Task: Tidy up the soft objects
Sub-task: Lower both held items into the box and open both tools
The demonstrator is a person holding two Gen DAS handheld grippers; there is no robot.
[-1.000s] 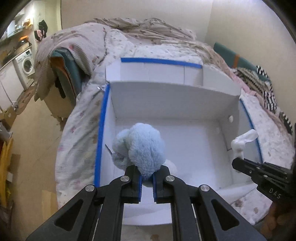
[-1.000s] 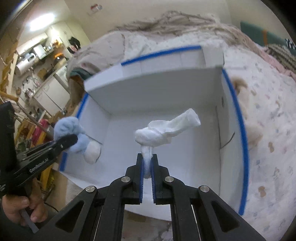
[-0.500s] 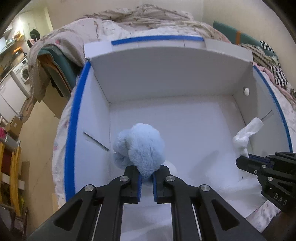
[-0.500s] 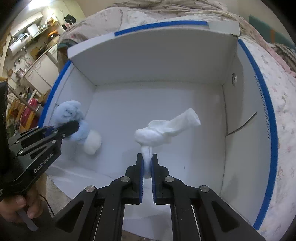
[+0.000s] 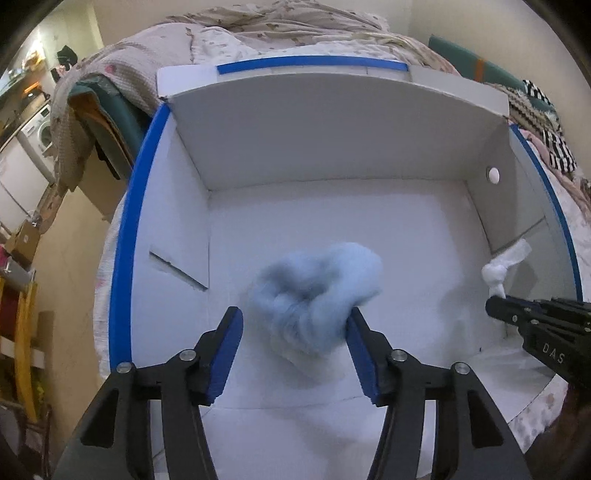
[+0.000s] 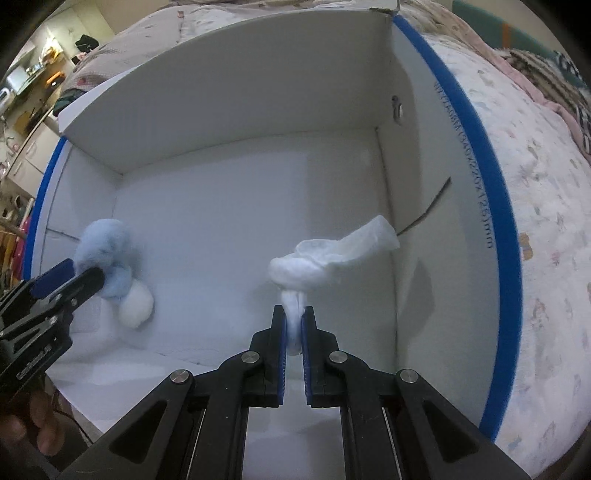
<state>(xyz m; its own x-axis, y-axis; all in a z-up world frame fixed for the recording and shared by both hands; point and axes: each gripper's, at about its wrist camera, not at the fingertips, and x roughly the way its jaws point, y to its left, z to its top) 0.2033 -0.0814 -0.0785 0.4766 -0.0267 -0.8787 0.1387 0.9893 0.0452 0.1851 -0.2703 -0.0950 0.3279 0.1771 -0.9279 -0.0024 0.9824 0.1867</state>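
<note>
A white box with blue-taped rims [image 5: 125, 229] [image 6: 495, 229] lies open on a bed. My left gripper [image 5: 293, 317] is open inside it. A fluffy light-blue plush toy [image 5: 317, 291] sits blurred between its spread fingers, near the box's left side; the right wrist view shows the toy [image 6: 107, 254] with a white ball end. My right gripper [image 6: 293, 317] is shut on a knotted white sock [image 6: 332, 258] and holds it over the box's right half. The sock also shows in the left wrist view [image 5: 504, 264].
The box rests on a bed with a pale patterned quilt [image 6: 546, 192]. Rumpled bedding [image 5: 258, 26] lies behind it. A washing machine [image 5: 38, 129] and shelves stand at the far left, beyond the bed's edge.
My left gripper has opened and let go of the blue plush toy, which now drops inside the box. Both grippers have moved deeper into the box. The right gripper still holds the sock.
</note>
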